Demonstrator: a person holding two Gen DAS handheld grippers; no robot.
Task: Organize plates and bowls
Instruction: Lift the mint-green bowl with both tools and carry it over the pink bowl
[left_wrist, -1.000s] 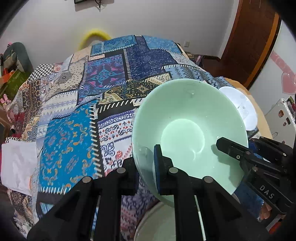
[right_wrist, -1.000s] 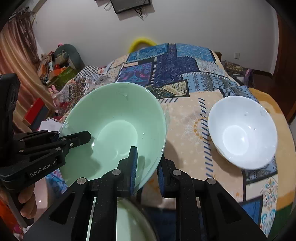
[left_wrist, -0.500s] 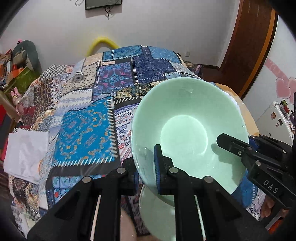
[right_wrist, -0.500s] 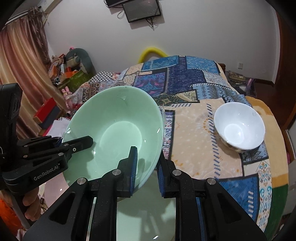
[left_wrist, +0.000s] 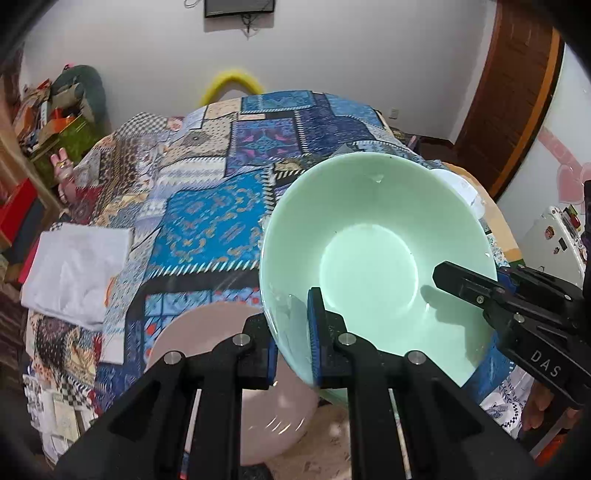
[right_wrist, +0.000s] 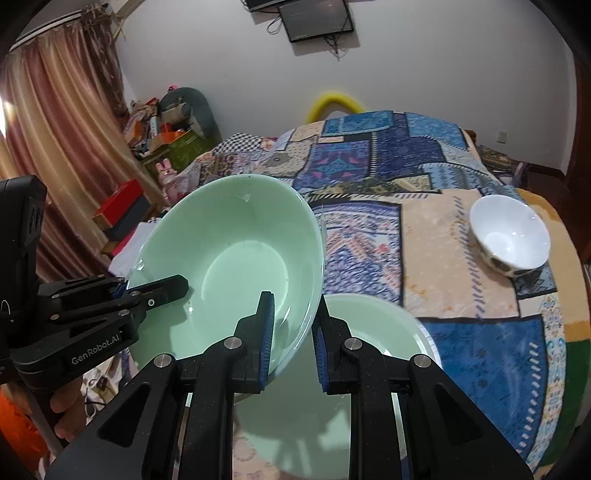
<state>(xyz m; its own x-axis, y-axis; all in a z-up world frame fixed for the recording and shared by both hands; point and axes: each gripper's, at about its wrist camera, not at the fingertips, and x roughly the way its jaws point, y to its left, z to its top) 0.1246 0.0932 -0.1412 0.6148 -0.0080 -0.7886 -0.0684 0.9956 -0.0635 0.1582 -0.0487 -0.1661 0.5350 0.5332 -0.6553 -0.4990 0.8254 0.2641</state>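
A: What was held, and what lay inside it?

B: A mint-green bowl (left_wrist: 373, 258) was gripped at its rim from two sides. The left gripper (left_wrist: 291, 347) was closed narrowly on the near rim at lower centre of the left view, one pad inside and one outside. The right gripper (right_wrist: 293, 339) was clamped likewise on the rim at lower centre of the right view. The bowl was tilted and empty, apart from a few drops on the glaze.

A: And the other containers?

B: A white bowl (right_wrist: 509, 236) was seen empty at the right edge of the right view, standing on the patterned cloth (right_wrist: 424, 206). A pale green plate (right_wrist: 373, 369) was seen below the held bowl, nothing on it.

A: What was changed against a second earlier?

B: The white bowl was shown smaller and further to the upper right. More of the green plate was uncovered. A pink plate (left_wrist: 221, 332), not seen before, was brought into the lower left of the left view.

A: What was given by one view only?

B: The pink plate and a folded white cloth (left_wrist: 77, 266) were shown by the left view alone; there the white bowl was almost hidden behind the green rim. The green plate was shown clearly only by the right view.
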